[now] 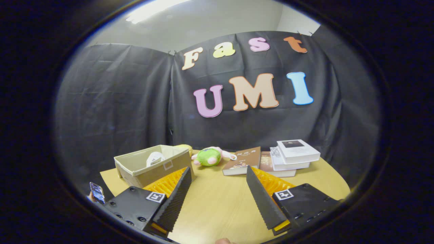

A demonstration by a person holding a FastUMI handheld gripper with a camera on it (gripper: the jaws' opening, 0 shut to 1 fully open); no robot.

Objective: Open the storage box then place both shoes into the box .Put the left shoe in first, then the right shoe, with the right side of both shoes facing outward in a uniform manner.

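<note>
So counting what's sitting on the tabletop [220, 206]: one beige fabric storage box [152, 166], lid off and open at the top, with one white thing [155, 158] poking up inside it. It might be a shoe, can't really tell. There's something yellow [184, 147] peeking out behind the box, mostly hidden. One green and pink plush toy [210, 156] is lying just beside the box. Then books: one brown one [242, 161] leaning near the plush, plus a stack of roughly three [291, 157] right next to it, so about four in total. One phone [97, 192] is showing off past the near corner of the box.

The claw [218, 183] is hanging wide open above the tabletop, fingers [176, 200] spread well apart, gripping nothing and touching nothing. The box is sitting just beyond one finger, the books beyond the other, bare wood between them.
</note>
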